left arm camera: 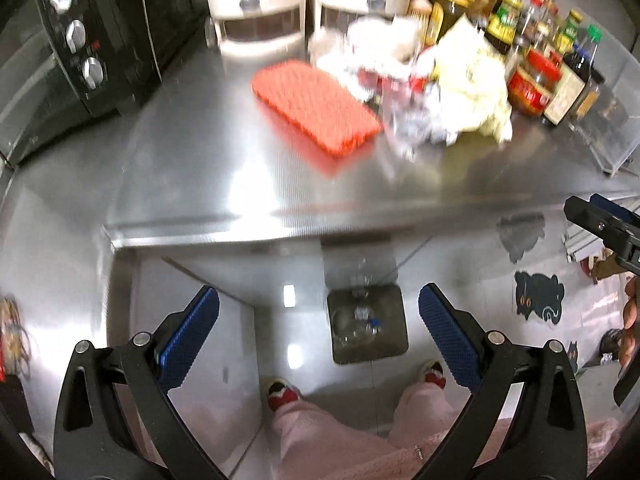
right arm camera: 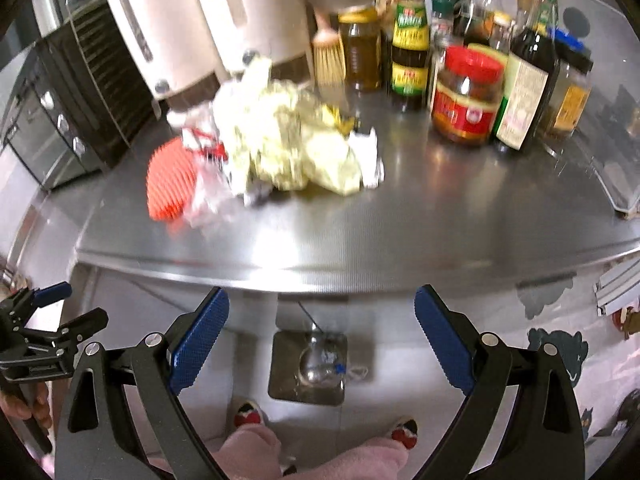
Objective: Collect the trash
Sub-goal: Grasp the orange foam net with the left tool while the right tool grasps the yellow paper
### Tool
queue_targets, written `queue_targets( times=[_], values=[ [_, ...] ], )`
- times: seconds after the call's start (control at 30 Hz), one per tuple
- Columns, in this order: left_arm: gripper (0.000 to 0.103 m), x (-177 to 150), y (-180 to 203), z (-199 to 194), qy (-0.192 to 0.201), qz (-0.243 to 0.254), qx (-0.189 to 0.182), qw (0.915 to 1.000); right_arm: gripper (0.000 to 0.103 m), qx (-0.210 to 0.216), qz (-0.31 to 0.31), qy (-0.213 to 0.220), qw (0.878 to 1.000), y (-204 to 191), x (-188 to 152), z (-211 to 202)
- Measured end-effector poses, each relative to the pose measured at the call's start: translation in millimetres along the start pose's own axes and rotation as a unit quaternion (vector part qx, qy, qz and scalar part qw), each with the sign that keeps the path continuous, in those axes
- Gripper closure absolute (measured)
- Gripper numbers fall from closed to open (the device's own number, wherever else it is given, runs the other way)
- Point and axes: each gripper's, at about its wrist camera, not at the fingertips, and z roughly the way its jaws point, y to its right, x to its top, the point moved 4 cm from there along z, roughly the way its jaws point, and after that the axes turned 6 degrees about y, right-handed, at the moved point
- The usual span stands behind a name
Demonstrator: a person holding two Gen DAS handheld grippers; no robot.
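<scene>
Trash heap [right arm camera: 280, 148] on counter [right arm camera: 400, 216], bin [right arm camera: 308, 364] below

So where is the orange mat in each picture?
Left wrist view: the orange mat lies at upper centre of the counter, left of the trash pile.
Right wrist view: the mat is at centre left, again left of the pile.
Shared landmark: the red-lidded jar.

Crumpled yellowish paper and clear wrappers [right arm camera: 280, 148] heaped on the steel counter [right arm camera: 400, 224].

A steel counter [right arm camera: 400, 216] carries a trash heap [right arm camera: 288, 148] — beside an orange mat [left arm camera: 316, 108]. Sauce bottles [right arm camera: 496, 80], a toaster oven [left arm camera: 88, 40] behind.
</scene>
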Motion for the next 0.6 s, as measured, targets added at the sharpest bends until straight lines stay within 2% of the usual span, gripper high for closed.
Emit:
queue_targets(
  times=[0.2,0.37,0.47,0.57,0.6],
  values=[
    [0.008,34.5,-6.0,-11.6,0.036,-0.021,-0.01,0.9991,0.008,0.004,0.002,0.031,1.0,-0.4,37.6,-8.3],
    [0.008,53.7,-16.0,2.6,0.037,-0.06,-0.017,0.9974,0.008,0.009,-0.006,0.045,0.999,-5.4,60.1,-3.9],
    [0.008,67.5,-19.7,12.1,0.041,-0.061,-0.01,0.9973,0.008,0.013,-0.012,0.049,0.999,-8.7,71.2,5.0],
    [0.012,80.3,-21.0,21.7,0.04,-0.059,-0.012,0.9974,0.009,0.027,-0.009,0.047,0.998,-11.6,78.7,15.4],
    [0.016,83.8,-21.0,25.3,0.038,-0.059,-0.013,0.9974,0.009,0.03,-0.009,0.047,0.998,-12.2,80.5,18.3]
  ],
)
